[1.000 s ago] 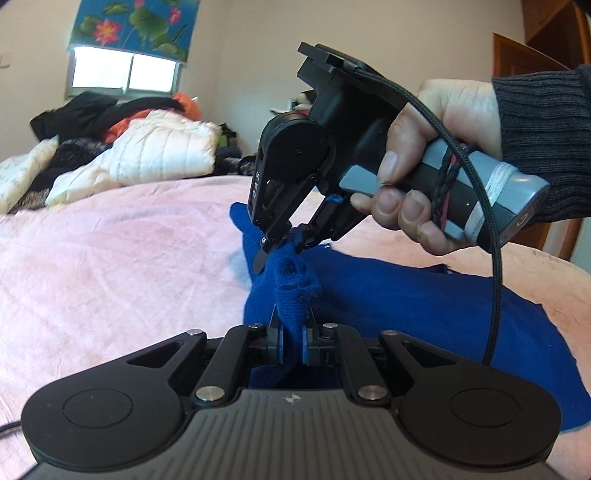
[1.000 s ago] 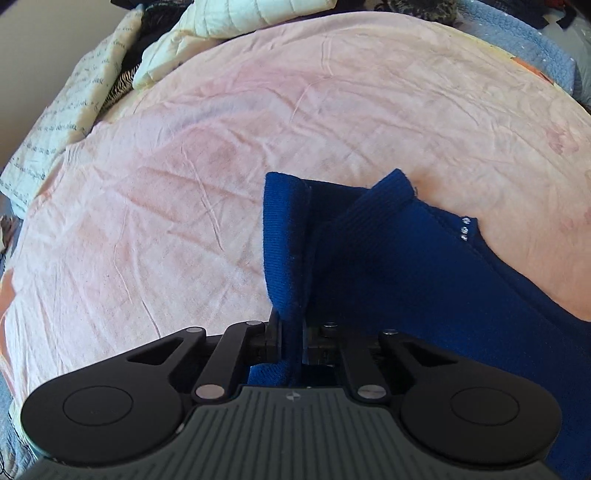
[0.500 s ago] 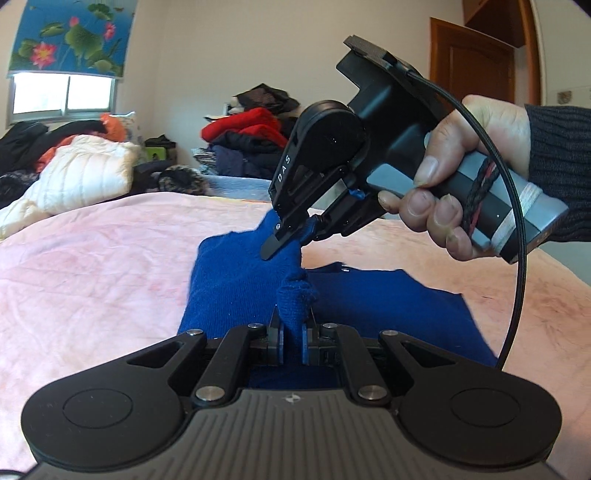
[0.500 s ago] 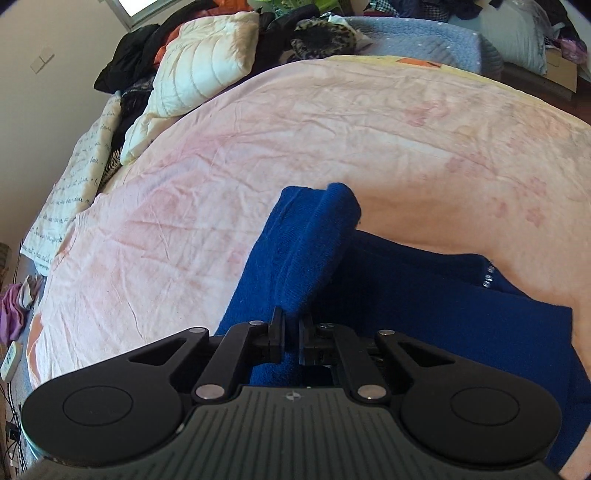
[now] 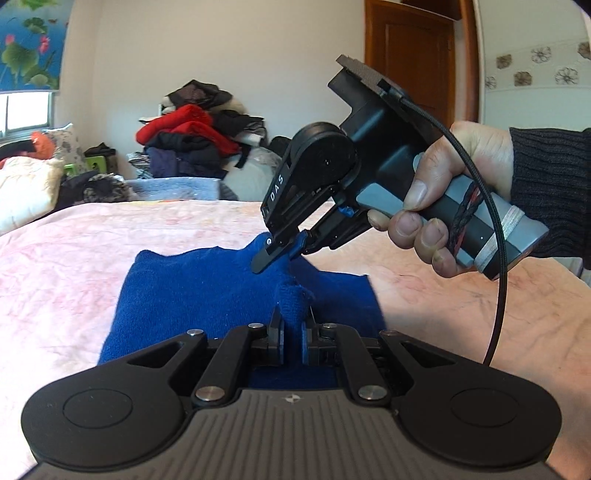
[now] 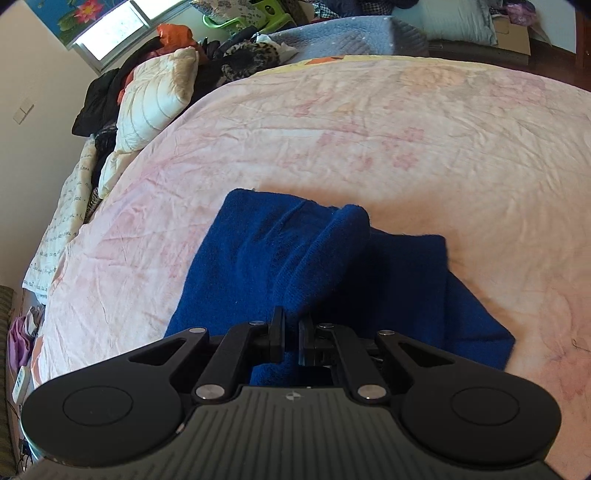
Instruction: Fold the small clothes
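Pink bedspread (image 6: pixel 369 140); both grippers pinch blue garment (image 5: pixel 192 291).

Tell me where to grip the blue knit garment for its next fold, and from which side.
Grip the blue knit garment at an outer corner or edge, coming in low from the bed sheet side. Its edges lie flat and free there; the raised middle ridge is already pinched.

Bright, even daylight from blown-out window (image 6: pixel 110 35). Soft shadow beneath blue garment (image 6: pixel 332 266). Strong fisheye bending, dark vignette corners. Sharp centre, slight edge softness.
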The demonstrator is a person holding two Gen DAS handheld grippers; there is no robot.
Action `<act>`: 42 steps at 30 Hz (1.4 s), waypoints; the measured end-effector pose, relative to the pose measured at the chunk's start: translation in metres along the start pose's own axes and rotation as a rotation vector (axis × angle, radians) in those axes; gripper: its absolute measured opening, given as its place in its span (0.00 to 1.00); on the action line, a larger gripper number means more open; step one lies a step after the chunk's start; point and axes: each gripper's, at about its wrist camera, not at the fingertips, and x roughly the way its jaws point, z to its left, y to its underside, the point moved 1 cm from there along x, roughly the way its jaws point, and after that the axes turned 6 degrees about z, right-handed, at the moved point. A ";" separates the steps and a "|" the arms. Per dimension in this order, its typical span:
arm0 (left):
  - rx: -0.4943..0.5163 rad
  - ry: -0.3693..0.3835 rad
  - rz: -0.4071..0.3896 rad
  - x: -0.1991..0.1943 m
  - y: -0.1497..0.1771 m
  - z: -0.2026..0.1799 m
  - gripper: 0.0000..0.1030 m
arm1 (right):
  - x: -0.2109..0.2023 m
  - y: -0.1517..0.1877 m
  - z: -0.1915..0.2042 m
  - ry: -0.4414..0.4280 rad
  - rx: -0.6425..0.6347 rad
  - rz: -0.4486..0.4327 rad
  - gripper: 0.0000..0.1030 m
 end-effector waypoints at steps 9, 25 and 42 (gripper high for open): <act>0.031 0.004 0.049 0.016 0.011 -0.022 0.08 | -0.016 0.031 -0.061 -0.020 0.111 -0.038 0.06; -0.033 0.035 -0.047 -0.016 -0.017 0.001 0.08 | 0.024 0.015 -0.072 -0.349 0.365 0.019 0.66; 0.324 -0.058 0.023 -0.020 0.045 -0.023 0.59 | 0.040 0.014 -0.079 -0.360 0.378 0.047 0.67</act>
